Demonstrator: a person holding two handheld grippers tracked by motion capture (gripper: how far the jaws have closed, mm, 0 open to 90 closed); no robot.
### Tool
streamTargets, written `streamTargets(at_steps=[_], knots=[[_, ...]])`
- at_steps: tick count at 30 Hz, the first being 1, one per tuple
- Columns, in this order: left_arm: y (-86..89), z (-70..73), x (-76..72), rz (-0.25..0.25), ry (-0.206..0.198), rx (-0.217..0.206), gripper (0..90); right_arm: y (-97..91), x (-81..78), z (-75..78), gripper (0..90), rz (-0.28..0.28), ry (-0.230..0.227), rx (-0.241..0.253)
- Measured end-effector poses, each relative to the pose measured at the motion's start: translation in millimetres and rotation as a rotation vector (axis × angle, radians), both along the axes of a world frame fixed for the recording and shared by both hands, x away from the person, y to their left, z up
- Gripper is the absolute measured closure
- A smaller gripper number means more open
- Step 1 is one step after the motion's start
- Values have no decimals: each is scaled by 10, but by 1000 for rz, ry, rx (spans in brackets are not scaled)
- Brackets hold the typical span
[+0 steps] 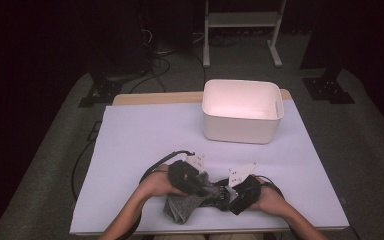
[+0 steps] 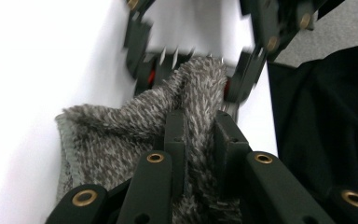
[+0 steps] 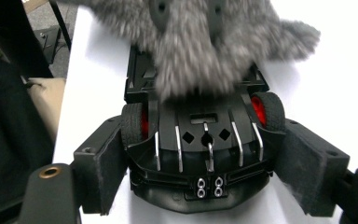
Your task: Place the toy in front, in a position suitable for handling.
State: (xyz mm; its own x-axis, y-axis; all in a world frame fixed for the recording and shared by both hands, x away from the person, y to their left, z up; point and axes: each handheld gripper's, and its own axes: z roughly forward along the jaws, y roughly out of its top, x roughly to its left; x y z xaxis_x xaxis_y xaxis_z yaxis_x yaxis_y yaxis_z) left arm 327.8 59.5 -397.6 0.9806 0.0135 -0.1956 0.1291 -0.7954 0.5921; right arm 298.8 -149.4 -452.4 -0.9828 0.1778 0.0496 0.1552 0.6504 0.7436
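Hands of a seated person come in from the near edge of a white table (image 1: 145, 140), each holding a two-jaw gripper. Left gripper (image 1: 192, 181) has its jaws pinched together on a fold of grey fuzzy cloth (image 1: 182, 206); its own view shows the two black fingers (image 2: 177, 135) pressed into the pile from both sides, with the rest of the cloth (image 2: 107, 135) spreading out on the table towards the person's side. Right gripper (image 1: 230, 192) has its jaws set wide, clamped on the two flanks of a black toy car (image 3: 200, 154) with red wheel hubs, which rests on the table. Cloth (image 3: 205, 42) drapes over the far end of the car, touching it, and the left gripper's fingertips sink into it there. Both grippers meet close together at the near middle of the table. Farther back, well apart from the hands, stands a white plastic bin (image 1: 242, 125)
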Motion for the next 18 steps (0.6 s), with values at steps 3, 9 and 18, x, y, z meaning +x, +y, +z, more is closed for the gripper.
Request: streamTargets(at_steps=[3,9,18], knots=[[-116,17,9,-25,-8,12,777,39,46,-6,221,4,-8,2],[-85,-16,-21,-33,-8,27,774,31,31,-56,224,1,-8,-5],[442,-37,-29,54,-8,61,767,22,41,-58,223,6,-11,10]])
